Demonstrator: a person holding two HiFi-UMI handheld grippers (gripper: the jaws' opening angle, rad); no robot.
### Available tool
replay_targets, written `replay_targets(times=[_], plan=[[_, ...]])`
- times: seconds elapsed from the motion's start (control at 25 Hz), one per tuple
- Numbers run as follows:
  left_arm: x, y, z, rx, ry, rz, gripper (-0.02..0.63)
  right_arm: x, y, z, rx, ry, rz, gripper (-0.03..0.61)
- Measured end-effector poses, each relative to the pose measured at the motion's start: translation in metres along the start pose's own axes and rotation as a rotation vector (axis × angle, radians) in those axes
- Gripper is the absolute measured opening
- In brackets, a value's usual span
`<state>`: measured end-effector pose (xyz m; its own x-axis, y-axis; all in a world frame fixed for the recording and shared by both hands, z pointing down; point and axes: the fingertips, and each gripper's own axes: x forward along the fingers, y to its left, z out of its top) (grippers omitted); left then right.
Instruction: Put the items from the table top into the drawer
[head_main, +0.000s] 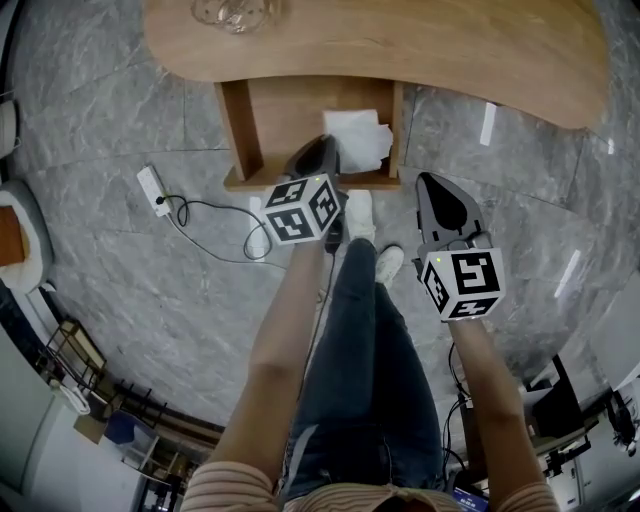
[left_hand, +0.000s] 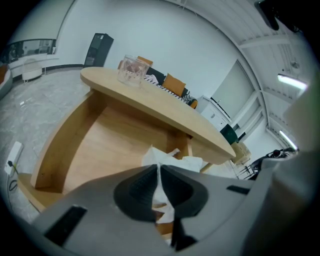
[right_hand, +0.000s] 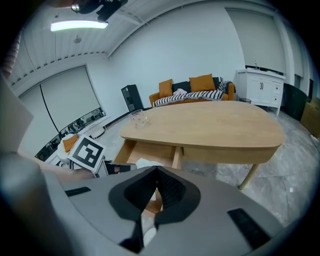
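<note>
- Left claw (left_hand: 158, 166): pads pressed together on a crumpled white tissue (left_hand: 186, 162); a thin white strip of it shows along the seam between the pads in the left gripper view. In the head view this claw (head_main: 322, 150) hangs over the near left part of the open drawer (head_main: 240, 130), angled downward.
- Tissue (head_main: 360, 135): lies inside the drawer, in its right half, with its left edge at the tip of the left claw.
- Right claw (right_hand: 156, 171): pads together at the tip, nothing between them. In the head view it (head_main: 432, 186) sits to the right of the drawer, over the grey marble floor (head_main: 520, 210), apart from the drawer's right wall.
- Counter (head_main: 420, 40): curved pale wood, with the drawer pulled out toward the person from beneath it.
- Clear glass vessel (head_main: 232, 12): stands on the far left part of the counter; it also shows in the left gripper view (left_hand: 132, 70).
- White power strip (head_main: 153, 190): on the floor, left of the drawer.
</note>
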<state>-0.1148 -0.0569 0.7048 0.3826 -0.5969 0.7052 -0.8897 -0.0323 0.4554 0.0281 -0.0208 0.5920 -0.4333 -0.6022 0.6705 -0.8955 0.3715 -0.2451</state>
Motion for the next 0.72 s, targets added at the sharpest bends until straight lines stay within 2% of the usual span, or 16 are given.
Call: replay_targets(times=[0.36,0.72], plan=[[0.025,0.007,-0.016,-0.010,0.021,0.008,0.031,0.006,0.020,-0.025,0.005,0.032,0.048,0.008],[0.041,0.020,-0.022,0.023,0.071,0.049,0.031,0.019,0.010,-0.032,0.007,0.054,0.028,0.008]])
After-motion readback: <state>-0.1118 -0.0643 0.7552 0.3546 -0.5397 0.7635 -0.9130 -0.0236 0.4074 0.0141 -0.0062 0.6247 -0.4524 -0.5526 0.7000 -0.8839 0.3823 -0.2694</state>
